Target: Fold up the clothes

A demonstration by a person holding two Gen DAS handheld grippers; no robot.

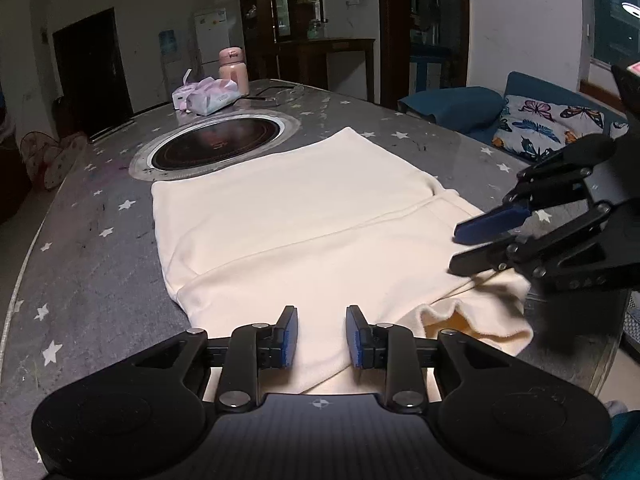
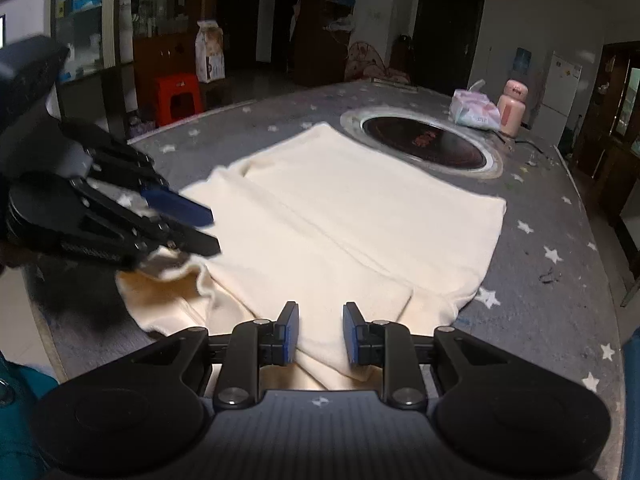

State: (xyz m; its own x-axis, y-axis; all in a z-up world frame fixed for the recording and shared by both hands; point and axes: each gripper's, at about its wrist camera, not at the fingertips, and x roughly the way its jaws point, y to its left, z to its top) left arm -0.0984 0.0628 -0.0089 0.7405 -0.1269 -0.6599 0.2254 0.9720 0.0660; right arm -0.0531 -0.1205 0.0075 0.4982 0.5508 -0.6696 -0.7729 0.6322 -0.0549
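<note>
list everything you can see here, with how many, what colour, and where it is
cream fabric garment: one, cream, spread partly folded across the near table.
grey star-print tablecloth: one, grey with white stars, covering the table.
round black inset cooktop: one, black with metal ring, just beyond the garment.
pink lidded bottle: one, pink, far end of the table.
pink-and-white tissue pack: one, beside the bottle.
red plastic stool: one, red, on the floor beyond the table.
butterfly-print cushion: one, white with coloured butterflies, on the blue sofa.
left gripper: one, black with blue pads, open over the garment's near edge.
right gripper: one, same colours, open over the near edge.

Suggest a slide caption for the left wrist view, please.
Both open grippers, left and right, poised over cream garment on star-patterned table.
</note>
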